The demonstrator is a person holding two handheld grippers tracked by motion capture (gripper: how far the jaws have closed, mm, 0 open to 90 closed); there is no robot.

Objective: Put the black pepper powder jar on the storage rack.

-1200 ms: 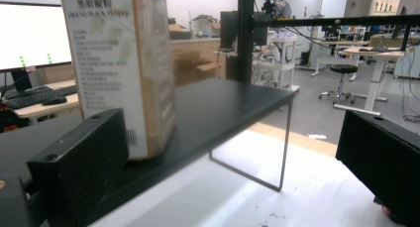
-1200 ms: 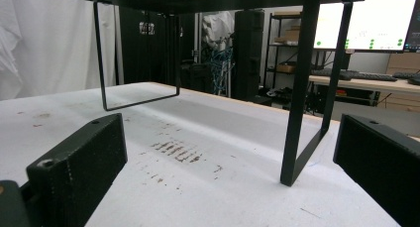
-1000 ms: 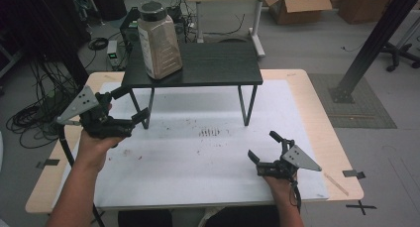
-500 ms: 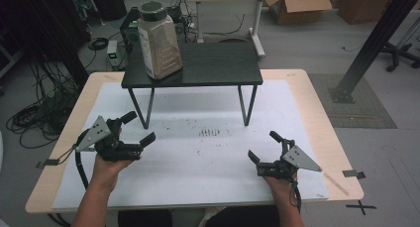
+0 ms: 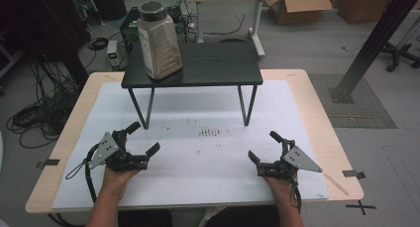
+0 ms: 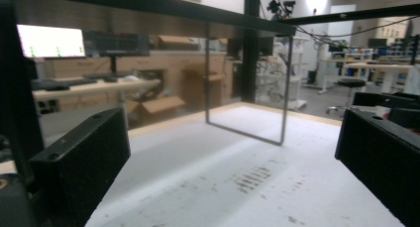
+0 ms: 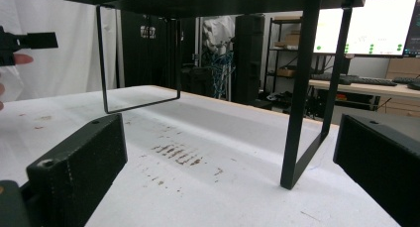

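Nearest the table's front edge, the person's two forearms come in from below, each hand wrapped around a gripper. The left gripper [image 5: 142, 139] rests low over the white mat [image 5: 208, 162] at the left front, its jaws spread wide with nothing between them; in the left gripper view the two black jaws stand far apart with bare mat between. The right gripper [image 5: 262, 146] sits at the right front, also just above the mat, its jaws likewise parted and holding nothing; the right gripper view shows the same wide gap over the mat.

Between the two grippers and a little farther back, a small patch of dark brown marks [image 5: 209, 133] stains the mat. It also shows ahead of the jaws in the left gripper view, and ahead and to the left in the right gripper view.

Beyond that stands a small black riser table [image 5: 218, 71] on thin metal legs, its top well above both grippers. On the left end of that top stands a tall plastic jar [image 5: 158, 41] with a dark lid, upright, filled with a pale brownish content. The jar is well apart from both grippers: it lies farther back and higher than the left gripper, roughly in line with it, and diagonally far from the right gripper.
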